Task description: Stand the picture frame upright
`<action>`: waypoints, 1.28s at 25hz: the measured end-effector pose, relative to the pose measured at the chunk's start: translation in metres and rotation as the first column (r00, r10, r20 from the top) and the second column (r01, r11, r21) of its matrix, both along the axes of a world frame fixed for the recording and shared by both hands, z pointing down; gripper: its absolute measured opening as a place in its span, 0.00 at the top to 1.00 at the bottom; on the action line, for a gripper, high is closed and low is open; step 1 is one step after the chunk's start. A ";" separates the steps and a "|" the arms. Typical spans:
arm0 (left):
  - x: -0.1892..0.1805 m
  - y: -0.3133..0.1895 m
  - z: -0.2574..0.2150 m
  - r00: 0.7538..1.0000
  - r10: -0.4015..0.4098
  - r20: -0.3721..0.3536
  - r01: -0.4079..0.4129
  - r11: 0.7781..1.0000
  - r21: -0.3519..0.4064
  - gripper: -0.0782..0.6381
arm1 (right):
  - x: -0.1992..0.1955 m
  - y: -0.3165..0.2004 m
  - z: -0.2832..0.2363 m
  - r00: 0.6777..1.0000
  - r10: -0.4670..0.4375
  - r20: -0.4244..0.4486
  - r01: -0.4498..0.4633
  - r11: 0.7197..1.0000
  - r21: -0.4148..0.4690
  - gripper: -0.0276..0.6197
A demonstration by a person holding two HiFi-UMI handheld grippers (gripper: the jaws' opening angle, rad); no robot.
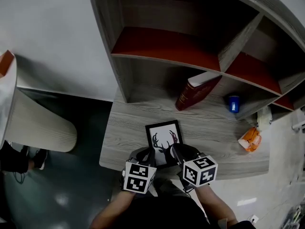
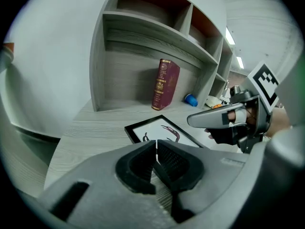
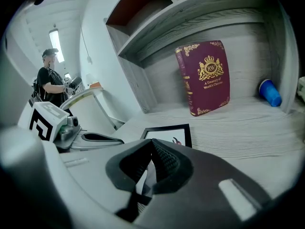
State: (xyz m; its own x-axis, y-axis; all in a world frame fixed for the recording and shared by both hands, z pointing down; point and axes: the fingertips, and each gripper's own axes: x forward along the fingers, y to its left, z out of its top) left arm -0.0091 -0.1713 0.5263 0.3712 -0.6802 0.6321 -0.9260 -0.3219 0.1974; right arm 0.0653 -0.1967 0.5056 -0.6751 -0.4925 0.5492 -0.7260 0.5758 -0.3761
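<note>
A: Frame (image 1: 164, 138), up yet?

B: Not yet. Lay flat on the tabletop (image 1: 125, 128), antler print facing up, close to the 6 o'clock edge and well out from the shelf (image 1: 106, 23).

A: And the left gripper (image 1: 150, 152)?

B: Sat at the frame's 7 o'clock corner, tips over its near edge. Showed jaws brought together to a hairline slit, with nothing seen between them. Could not tell whether the tips touched the frame.

A: Right gripper (image 1: 175, 150)?

B: Mirrored it at the 5 o'clock corner. Had jaws fully together and gripped nothing. Pointed slanting down at the frame, same as the left.

A: Anything else around?

B: Red book (image 1: 196, 90) at 1 o'clock from the frame, leaning in the shelf's lowest bay. Blue cup (image 1: 233, 103) at 2 o'clock, in the same bay, apart from the book. Orange packet (image 1: 250, 138) at 3 o'clock, by the tabletop's edge. Also caught a person (image 3: 51, 82) in dark clothes at 9 o'clock in the right gripper view, well away.
</note>
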 end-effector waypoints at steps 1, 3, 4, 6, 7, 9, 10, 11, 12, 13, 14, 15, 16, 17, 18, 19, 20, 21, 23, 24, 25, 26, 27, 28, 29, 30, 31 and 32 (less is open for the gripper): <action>0.000 -0.001 0.001 1.000 -0.005 0.003 0.005 1.000 -0.004 0.88 | 0.001 -0.002 0.002 1.000 -0.002 -0.003 0.002 1.000 -0.001 0.96; -0.001 -0.003 0.004 1.000 -0.014 0.009 0.014 1.000 -0.016 0.87 | 0.004 -0.006 0.006 1.000 -0.005 -0.017 0.005 1.000 -0.002 0.96; -0.001 -0.004 0.005 1.000 -0.018 0.012 0.018 1.000 -0.022 0.86 | 0.007 -0.008 0.008 1.000 -0.007 -0.027 0.007 1.000 -0.003 0.96; -0.001 -0.005 0.009 1.000 -0.027 0.016 0.027 0.999 -0.033 0.85 | 0.012 -0.013 0.013 0.999 -0.008 -0.044 0.008 1.000 -0.006 0.96; -0.001 -0.006 0.011 0.999 -0.032 0.017 0.033 0.999 -0.038 0.85 | 0.014 -0.015 0.015 0.999 -0.008 -0.051 0.008 1.000 -0.008 0.96; -0.001 -0.008 0.015 0.999 -0.045 0.018 0.045 0.998 -0.048 0.84 | 0.019 -0.020 0.020 0.998 -0.011 -0.068 0.010 1.000 -0.011 0.96; 0.000 -0.009 0.017 0.999 -0.051 0.019 0.052 0.997 -0.052 0.84 | 0.020 -0.022 0.022 0.997 -0.014 -0.075 0.013 1.000 -0.012 0.96; 0.000 -0.009 0.019 0.998 -0.057 0.022 0.058 0.997 -0.057 0.83 | 0.022 -0.023 0.024 0.997 -0.019 -0.081 0.018 1.000 -0.013 0.96; 0.000 -0.009 0.020 0.998 -0.063 0.024 0.064 0.996 -0.062 0.83 | 0.022 -0.025 0.025 0.996 -0.024 -0.083 0.023 1.000 -0.014 0.96; 0.000 -0.010 0.022 0.997 -0.068 0.026 0.069 0.995 -0.068 0.83 | 0.023 -0.027 0.027 0.996 -0.029 -0.083 0.028 0.999 -0.015 0.96; -0.001 -0.011 0.024 0.997 -0.073 0.028 0.075 0.994 -0.074 0.82 | 0.023 -0.028 0.028 0.996 -0.035 -0.082 0.034 0.999 -0.017 0.96; -0.001 -0.011 0.025 0.996 -0.079 0.029 0.081 0.994 -0.078 0.82 | 0.023 -0.030 0.029 0.996 -0.040 -0.081 0.039 0.999 -0.020 0.96; -0.002 -0.012 0.027 0.996 -0.086 0.030 0.089 0.993 -0.082 0.82 | 0.023 -0.031 0.031 0.996 -0.044 -0.080 0.043 0.999 -0.023 0.95; -0.002 -0.013 0.027 0.995 -0.094 0.032 0.096 0.992 -0.085 0.82 | 0.023 -0.032 0.032 0.996 -0.048 -0.080 0.046 0.999 -0.026 0.95; -0.003 -0.014 0.028 0.994 -0.102 0.034 0.104 0.991 -0.087 0.82 | 0.023 -0.033 0.034 0.995 -0.052 -0.082 0.050 0.998 -0.030 0.94; -0.004 -0.014 0.029 0.993 -0.109 0.036 0.112 0.990 -0.089 0.82 | 0.024 -0.034 0.036 0.995 -0.056 -0.084 0.053 0.998 -0.034 0.93; -0.005 -0.014 0.030 0.992 -0.116 0.039 0.119 0.989 -0.091 0.82 | 0.024 -0.035 0.037 0.994 -0.059 -0.087 0.056 0.998 -0.037 0.93; -0.006 -0.015 0.031 0.991 -0.123 0.042 0.127 0.988 -0.092 0.82 | 0.024 -0.035 0.039 0.994 -0.062 -0.090 0.059 0.998 -0.039 0.93; -0.008 -0.016 0.033 0.989 -0.139 0.047 0.143 0.985 -0.094 0.82 | 0.025 -0.037 0.042 0.993 -0.067 -0.098 0.063 0.997 -0.041 0.92; -0.009 -0.017 0.034 0.988 -0.145 0.049 0.150 0.984 -0.096 0.82 | 0.026 -0.038 0.043 0.993 -0.067 -0.102 0.063 0.997 -0.041 0.91; -0.010 -0.017 0.035 0.987 -0.151 0.050 0.156 0.983 -0.099 0.81 | 0.027 -0.040 0.045 0.992 -0.066 -0.106 0.062 0.997 -0.041 0.90; -0.011 -0.017 0.037 0.986 -0.157 0.052 0.162 0.982 -0.101 0.80 | 0.028 -0.041 0.047 0.992 -0.065 -0.111 0.061 0.997 -0.042 0.89; -0.012 -0.017 0.040 0.985 -0.163 0.055 0.168 0.980 -0.104 0.80 | 0.029 -0.043 0.049 0.991 -0.063 -0.116 0.059 0.997 -0.044 0.87; -0.014 -0.017 0.042 0.984 -0.170 0.057 0.175 0.979 -0.106 0.79 | 0.030 -0.044 0.051 0.991 -0.063 -0.120 0.057 0.997 -0.048 0.86; -0.015 -0.017 0.044 0.983 -0.176 0.058 0.181 0.977 -0.110 0.78 | 0.031 -0.045 0.053 0.990 -0.063 -0.125 0.057 0.997 -0.052 0.85; -0.015 -0.017 0.045 0.982 -0.181 0.059 0.187 0.976 -0.115 0.77 | 0.031 -0.046 0.055 0.989 -0.065 -0.130 0.059 0.997 -0.057 0.83; -0.016 -0.017 0.046 0.981 -0.186 0.058 0.192 0.974 -0.120 0.76 | 0.031 -0.046 0.057 0.988 -0.068 -0.135 0.061 0.996 -0.062 0.81; -0.016 -0.018 0.046 0.980 -0.190 0.057 0.196 0.973 -0.123 0.74 | 0.030 -0.046 0.059 0.988 -0.072 -0.139 0.063 0.996 -0.068 0.79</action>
State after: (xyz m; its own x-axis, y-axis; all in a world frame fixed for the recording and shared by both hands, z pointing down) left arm -0.0251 -0.1894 0.5723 0.2105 -0.6491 0.7310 -0.9769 -0.1108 0.1829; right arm 0.0958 -0.2428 0.5648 -0.6188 -0.4098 0.6702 -0.7349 0.6035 -0.3095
